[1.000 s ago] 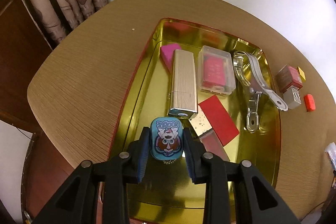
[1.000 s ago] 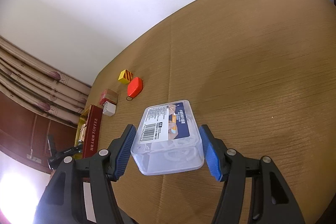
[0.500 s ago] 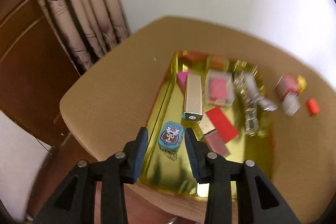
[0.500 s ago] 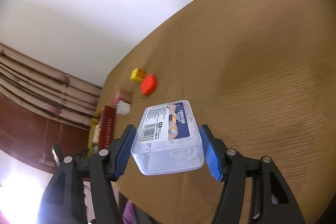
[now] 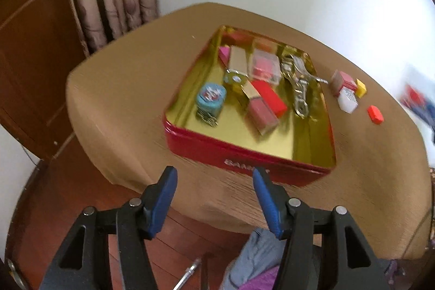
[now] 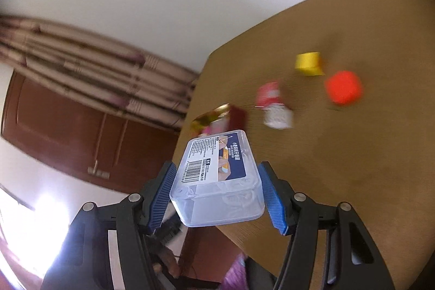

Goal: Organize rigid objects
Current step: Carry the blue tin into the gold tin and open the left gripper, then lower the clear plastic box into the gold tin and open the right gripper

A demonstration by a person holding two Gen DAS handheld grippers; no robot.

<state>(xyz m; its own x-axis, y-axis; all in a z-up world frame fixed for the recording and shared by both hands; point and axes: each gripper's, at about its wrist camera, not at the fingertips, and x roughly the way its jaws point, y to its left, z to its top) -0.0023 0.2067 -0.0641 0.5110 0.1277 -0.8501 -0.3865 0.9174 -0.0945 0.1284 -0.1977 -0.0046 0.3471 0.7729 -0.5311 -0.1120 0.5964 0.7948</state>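
A red tin tray (image 5: 244,154) with a gold inside sits on the round wooden table. In it lie a small blue round tin (image 5: 210,97), a gold bar case, a clear case with pink contents, a red flat box and metal clips. My left gripper (image 5: 214,186) hangs back over the table's near edge, its jaws opening with nothing between them. My right gripper (image 6: 217,173) is shut on a clear plastic box (image 6: 212,165) with a blue label, held above the table edge. The tray's corner (image 6: 214,113) shows just beyond the box.
Loose on the table right of the tray are a pink-red box (image 5: 344,79), a white block (image 5: 348,101), a yellow cube (image 5: 361,88) and an orange-red piece (image 5: 375,114). Curtains and a brown wooden door stand behind. Cloth and a pen lie on the floor below.
My left gripper let go of the blue tin in the tray, pulled back past the table edge and widened its jaws. My right gripper carried the clear box toward the loose pieces and the tray.
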